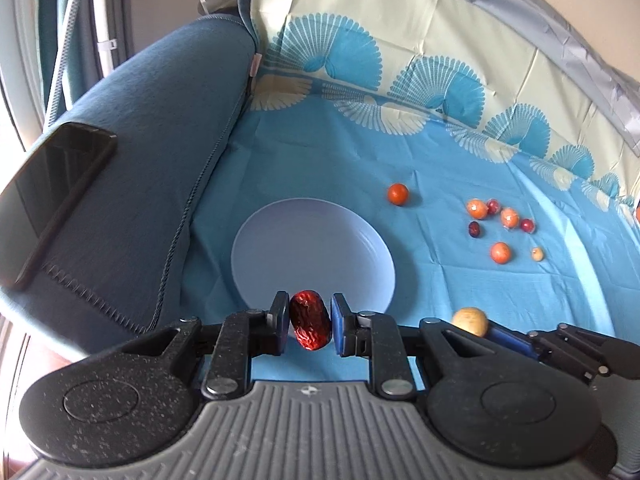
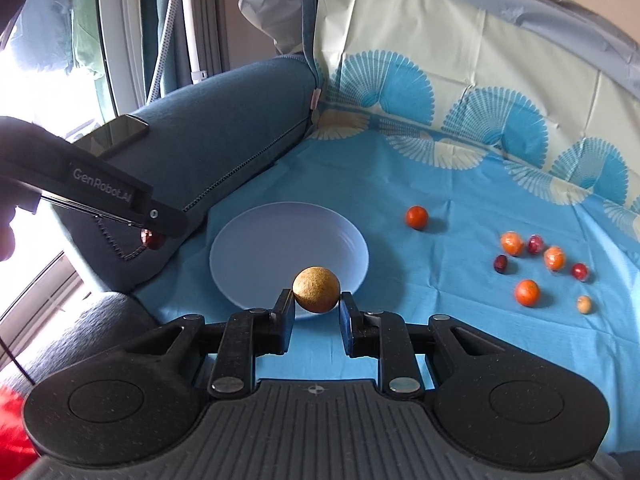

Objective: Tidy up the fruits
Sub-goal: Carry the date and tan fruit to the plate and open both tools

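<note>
My left gripper (image 1: 310, 326) is shut on a wrinkled red date (image 1: 310, 325), held just in front of the near rim of a pale blue plate (image 1: 312, 248). My right gripper (image 2: 316, 306) is shut on a round tan fruit (image 2: 316, 289), held over the plate's near rim (image 2: 248, 256). That tan fruit also shows at the right in the left wrist view (image 1: 470, 321). The left gripper with the date (image 2: 151, 239) shows at the left in the right wrist view. The plate holds nothing.
Loose fruits lie on the blue cloth (image 1: 440, 160) right of the plate: a lone orange one (image 1: 398, 194), a cluster of orange and dark red ones (image 1: 500, 216), a small tan one (image 1: 537, 254). A sofa arm (image 1: 160, 120) with a black phone (image 1: 52, 200) stands left.
</note>
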Motion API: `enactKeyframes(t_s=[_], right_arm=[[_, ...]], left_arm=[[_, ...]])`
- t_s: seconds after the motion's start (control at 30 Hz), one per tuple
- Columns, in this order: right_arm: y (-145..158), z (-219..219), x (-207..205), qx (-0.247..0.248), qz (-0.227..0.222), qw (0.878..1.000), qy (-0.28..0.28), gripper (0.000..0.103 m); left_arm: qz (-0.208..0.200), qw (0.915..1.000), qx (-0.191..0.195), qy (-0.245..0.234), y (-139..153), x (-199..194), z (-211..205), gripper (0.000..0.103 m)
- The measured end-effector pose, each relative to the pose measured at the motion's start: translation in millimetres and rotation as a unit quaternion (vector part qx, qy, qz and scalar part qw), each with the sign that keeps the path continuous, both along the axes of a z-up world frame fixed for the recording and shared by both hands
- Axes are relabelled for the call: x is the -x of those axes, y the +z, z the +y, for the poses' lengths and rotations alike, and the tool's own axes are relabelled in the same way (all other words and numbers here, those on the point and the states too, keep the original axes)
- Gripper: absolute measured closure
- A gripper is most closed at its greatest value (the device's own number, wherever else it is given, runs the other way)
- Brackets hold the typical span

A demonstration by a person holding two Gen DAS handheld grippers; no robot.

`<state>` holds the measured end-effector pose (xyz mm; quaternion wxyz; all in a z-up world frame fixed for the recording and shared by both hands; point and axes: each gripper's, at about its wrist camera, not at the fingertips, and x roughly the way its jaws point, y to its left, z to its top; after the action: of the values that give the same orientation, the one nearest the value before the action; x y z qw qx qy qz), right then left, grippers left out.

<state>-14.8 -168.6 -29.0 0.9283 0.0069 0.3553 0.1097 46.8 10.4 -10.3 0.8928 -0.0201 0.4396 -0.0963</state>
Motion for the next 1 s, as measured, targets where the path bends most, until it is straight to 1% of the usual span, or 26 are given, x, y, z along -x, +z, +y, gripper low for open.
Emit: enactKeyframes(t_s=[0.07,0.33,0.5,0.6,0.63,0.67,0.7,0.73,0.77,0.8,0.83,0.9,0.93,1.0], right_arm=[[-10,2,-16,-0.003,0.009,1.000,-0.002,0.078],[-54,8,-75,-0.006,0.050,0.999,-0.003,0.078],[-79,15,-100,-0.005,0.080,0.997,0.005,0.078],[-89,20,-109,-0.007,0.087,0.996,0.009,0.077],[-90,22,-111,-0.006,0.089,0.996,0.014,0.077],[-89,22,-114,-0.007,0.089,0.996,0.016,0.073],[-87,23,-116,-0.006,0.085,0.996,0.016,0.054],[-83,23,-117,-0.002,0.080,0.997,0.014,0.043],[-78,22,-116,0.005,0.070,0.997,0.011,0.027],[-72,21,-113,0.014,0.058,0.998,0.008,0.021],[-65,20,-108,0.021,0.047,0.999,0.008,0.019],[-53,17,-94,0.029,0.038,0.999,0.014,0.012],[-47,15,-86,0.029,0.036,0.999,0.015,0.011],[-37,11,-64,0.024,0.039,0.999,0.018,0.009]], left_arm=[[0.003,1.0000,-0.005,-0.004,-9,-15,-3,0.079],[0.043,0.9987,-0.025,-0.009,-54,-74,-15,0.079],[0.063,0.9971,-0.042,-0.008,-82,-99,-20,0.079],[0.079,0.9957,-0.045,-0.015,-97,-111,-22,0.078],[0.083,0.9955,-0.042,-0.015,-98,-114,-22,0.066],[0.087,0.9953,-0.037,-0.020,-97,-117,-22,0.039],[0.085,0.9956,-0.033,-0.023,-95,-116,-21,0.025],[0.069,0.9970,-0.031,-0.020,-88,-112,-20,0.006],[0.045,0.9984,-0.032,-0.013,-80,-105,-19,0.001],[0.019,0.9990,-0.041,-0.005,-70,-97,-17,0.000],[0.006,0.9987,-0.051,-0.005,-64,-90,-16,0.000],[-0.003,0.9972,-0.074,-0.009,-52,-77,-14,0.000],[-0.006,0.9966,-0.083,-0.003,-47,-68,-11,0.000],[-0.006,0.9963,-0.086,0.008,-39,-48,-6,0.000]])
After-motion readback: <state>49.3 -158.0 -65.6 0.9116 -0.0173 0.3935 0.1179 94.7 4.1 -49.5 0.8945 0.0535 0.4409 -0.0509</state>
